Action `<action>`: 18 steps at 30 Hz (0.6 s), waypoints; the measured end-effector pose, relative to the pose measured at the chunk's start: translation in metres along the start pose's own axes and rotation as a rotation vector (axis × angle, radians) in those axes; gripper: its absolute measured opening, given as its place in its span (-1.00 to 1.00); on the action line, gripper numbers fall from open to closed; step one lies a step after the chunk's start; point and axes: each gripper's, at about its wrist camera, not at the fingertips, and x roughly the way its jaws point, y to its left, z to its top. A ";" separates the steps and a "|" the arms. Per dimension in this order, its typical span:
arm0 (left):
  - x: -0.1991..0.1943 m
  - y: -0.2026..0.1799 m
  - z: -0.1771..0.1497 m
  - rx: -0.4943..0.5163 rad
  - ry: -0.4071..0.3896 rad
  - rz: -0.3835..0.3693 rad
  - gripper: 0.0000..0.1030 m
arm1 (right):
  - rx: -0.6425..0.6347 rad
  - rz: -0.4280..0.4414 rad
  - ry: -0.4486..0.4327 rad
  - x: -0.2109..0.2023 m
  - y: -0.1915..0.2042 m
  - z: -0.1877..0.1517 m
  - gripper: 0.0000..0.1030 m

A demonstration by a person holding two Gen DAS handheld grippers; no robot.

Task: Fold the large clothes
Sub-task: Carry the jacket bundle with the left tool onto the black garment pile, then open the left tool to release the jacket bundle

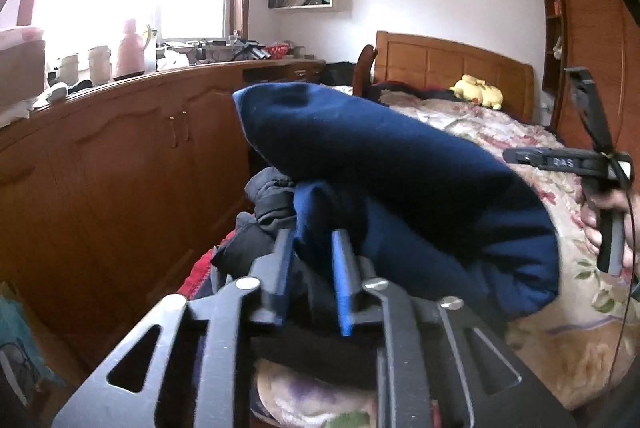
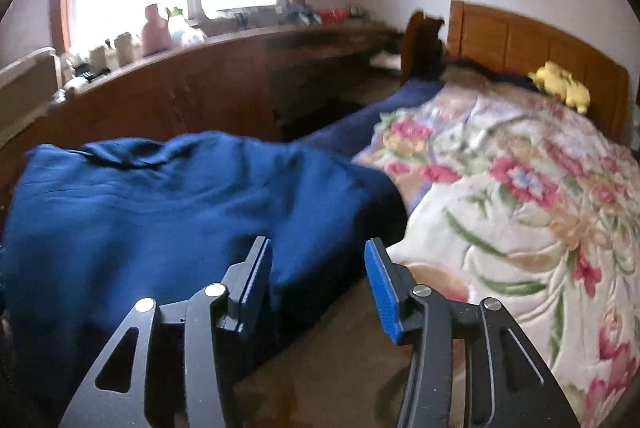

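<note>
A folded navy blue garment (image 1: 400, 180) fills the middle of the left wrist view, lifted above the floral bedspread (image 1: 500, 132). My left gripper (image 1: 314, 240) has its blue pads closed on a fold of the garment's lower edge. In the right wrist view the same garment (image 2: 160, 204) lies bunched at the left on the bed. My right gripper (image 2: 318, 268) is open and empty just above the garment's right edge. The right gripper's handle, in a hand, shows at the right of the left wrist view (image 1: 600, 164).
Dark grey and black clothes (image 1: 260, 212) are piled beside the left gripper. A long wooden cabinet (image 1: 120, 156) with cluttered top runs along the left. A wooden headboard (image 2: 532, 44) and a yellow plush toy (image 2: 560, 84) are at the bed's far end.
</note>
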 end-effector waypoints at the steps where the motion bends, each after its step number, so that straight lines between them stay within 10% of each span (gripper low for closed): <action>1: -0.008 -0.001 -0.002 -0.005 -0.016 -0.007 -0.33 | 0.002 0.008 -0.010 -0.010 -0.003 -0.004 0.09; 5: -0.028 -0.012 -0.001 0.003 -0.047 -0.035 -0.01 | -0.004 0.006 -0.030 -0.043 -0.007 -0.029 0.11; 7: -0.036 -0.025 -0.003 0.014 -0.053 -0.052 0.56 | -0.009 0.004 -0.035 -0.057 -0.003 -0.040 0.11; 18: -0.062 -0.120 -0.012 0.078 -0.078 -0.174 0.79 | 0.010 -0.055 -0.095 -0.168 -0.009 -0.097 0.49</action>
